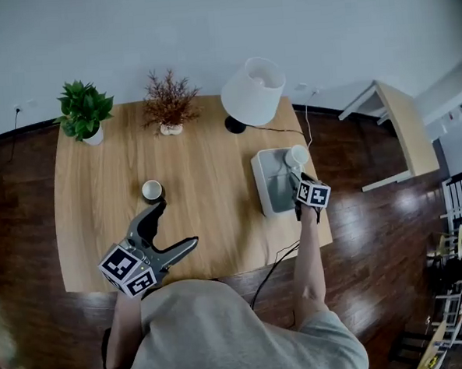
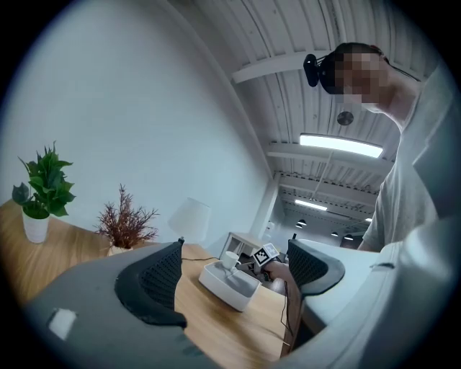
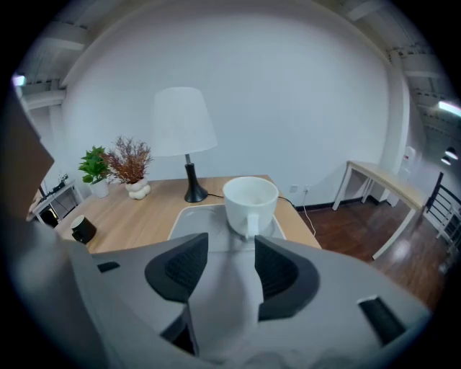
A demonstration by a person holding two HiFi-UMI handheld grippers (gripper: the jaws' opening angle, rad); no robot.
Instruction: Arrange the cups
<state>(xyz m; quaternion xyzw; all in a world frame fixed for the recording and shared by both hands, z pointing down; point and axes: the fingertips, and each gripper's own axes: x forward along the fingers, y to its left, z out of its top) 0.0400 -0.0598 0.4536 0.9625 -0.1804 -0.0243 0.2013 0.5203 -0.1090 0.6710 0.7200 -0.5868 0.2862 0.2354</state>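
Observation:
A white cup (image 1: 297, 155) stands upright at the far end of a pale grey tray (image 1: 266, 187) on the right side of the wooden table. In the right gripper view this cup (image 3: 250, 204) has its handle turned toward my right gripper (image 3: 230, 249), which is open just short of the handle, with nothing between its pads. From above, the right gripper (image 1: 296, 176) hangs over the tray. A dark cup (image 1: 152, 190) with a white inside sits mid-table. My left gripper (image 1: 175, 228) is open, empty and just in front of the dark cup.
A white lamp (image 1: 252, 89), a dried red plant (image 1: 169, 105) and a green potted plant (image 1: 84, 111) line the table's far edge. A cable (image 1: 271, 267) hangs off the front edge. A small side table (image 1: 407, 126) stands to the right on the dark floor.

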